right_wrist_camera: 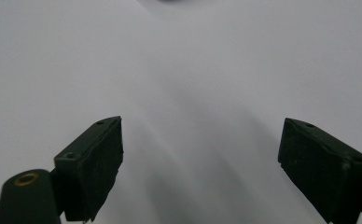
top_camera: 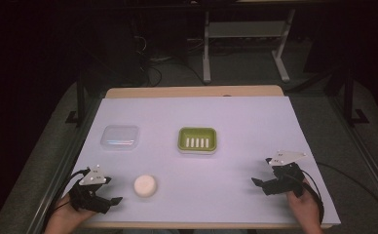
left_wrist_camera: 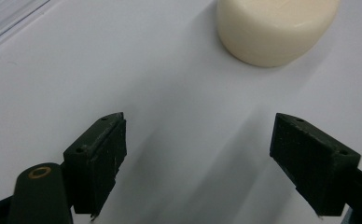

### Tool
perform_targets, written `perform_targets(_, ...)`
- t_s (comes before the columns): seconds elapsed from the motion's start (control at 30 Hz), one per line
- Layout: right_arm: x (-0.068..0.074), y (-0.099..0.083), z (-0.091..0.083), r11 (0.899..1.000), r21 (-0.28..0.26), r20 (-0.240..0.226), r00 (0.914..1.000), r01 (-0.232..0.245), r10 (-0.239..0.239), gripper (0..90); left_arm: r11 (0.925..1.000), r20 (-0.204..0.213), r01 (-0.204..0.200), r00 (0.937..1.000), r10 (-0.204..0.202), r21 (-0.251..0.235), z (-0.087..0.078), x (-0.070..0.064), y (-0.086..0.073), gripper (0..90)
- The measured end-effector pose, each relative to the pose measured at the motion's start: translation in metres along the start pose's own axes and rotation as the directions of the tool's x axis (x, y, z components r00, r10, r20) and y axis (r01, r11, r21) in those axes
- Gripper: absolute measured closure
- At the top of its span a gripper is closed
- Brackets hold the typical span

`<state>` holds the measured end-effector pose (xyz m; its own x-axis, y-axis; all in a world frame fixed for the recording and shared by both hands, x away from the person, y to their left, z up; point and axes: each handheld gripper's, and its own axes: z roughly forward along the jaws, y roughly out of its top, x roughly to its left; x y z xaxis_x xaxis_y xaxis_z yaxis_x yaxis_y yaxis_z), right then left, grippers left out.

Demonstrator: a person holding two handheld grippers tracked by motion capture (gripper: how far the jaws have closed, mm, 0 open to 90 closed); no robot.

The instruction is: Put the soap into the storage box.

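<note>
**Both grippers spread and empty over a pale table**

Plainly, the table [top_camera: 255, 122] carried a smooth, matte, pale lilac-white sheet, with a strip of light wood showing along its far edge. Three things lay on it. Toward the far left corner sat a clear plastic box [top_camera: 120, 137], shallow and rectangular with rounded corners, its lid glossy. Near the middle, to the box's right and well apart from it, sat a green soap dish [top_camera: 197, 140], a rounded rectangle with a raised rim and a white slotted insert in its well. Close to the near edge, left of centre, lay a bar of soap [top_camera: 145, 185], cream-white, a thick rounded oval with a dull, waxy-looking surface and soft edges.

The left gripper [top_camera: 110, 201] sat at the near left corner, held in the person's left hand [top_camera: 65, 214], just beside the soap and not touching it. In the left gripper view its two black, block-shaped jaws, with finely textured inner faces, stood wide apart with nothing between them, and the soap [left_wrist_camera: 274, 29] lay ahead on the sheet.

The right gripper [top_camera: 262, 175] sat near the right end of the near edge, held in the right hand [top_camera: 304, 207], well apart from every object. Its jaws were likewise spread wide, gripping nothing, with bare sheet beneath.
</note>
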<state>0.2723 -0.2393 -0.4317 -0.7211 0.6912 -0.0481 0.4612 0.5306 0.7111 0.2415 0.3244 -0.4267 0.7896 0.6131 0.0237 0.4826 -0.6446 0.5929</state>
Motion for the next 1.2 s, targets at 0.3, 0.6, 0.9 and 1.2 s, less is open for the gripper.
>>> perform_targets(0.3, 0.0, -0.001, 0.0, 1.0, -0.001, -0.011, 0.9999, -0.005, 0.005, 13.2, 1.0, 0.014, 0.0, 0.9999, 0.0, -0.002, 0.001, -0.003, 0.003, 18.2)
perform_targets(0.6, -0.001, 0.0, 0.0, 1.0, 0.0, -0.012, 0.9999, -0.003, 0.003, 13.2, 0.9993, 0.016, -0.036, 0.9992, 0.036, 0.012, 0.003, -0.009, 0.011, 17.8)
perform_targets(0.9, 0.0, 0.0, -0.003, 1.0, -0.004, -0.008, 1.0, -0.005, 0.005, 13.2, 0.9964, 0.03, -0.081, 0.9963, 0.08, 0.026, 0.006, -0.019, 0.021, 17.6)
perform_targets(1.2, 0.001, 0.001, -0.004, 1.0, -0.008, -0.01, 0.9999, 0.008, -0.008, 13.2, 0.9956, 0.036, -0.092, 0.9951, 0.091, 0.018, 0.007, -0.024, 0.027, 16.9)
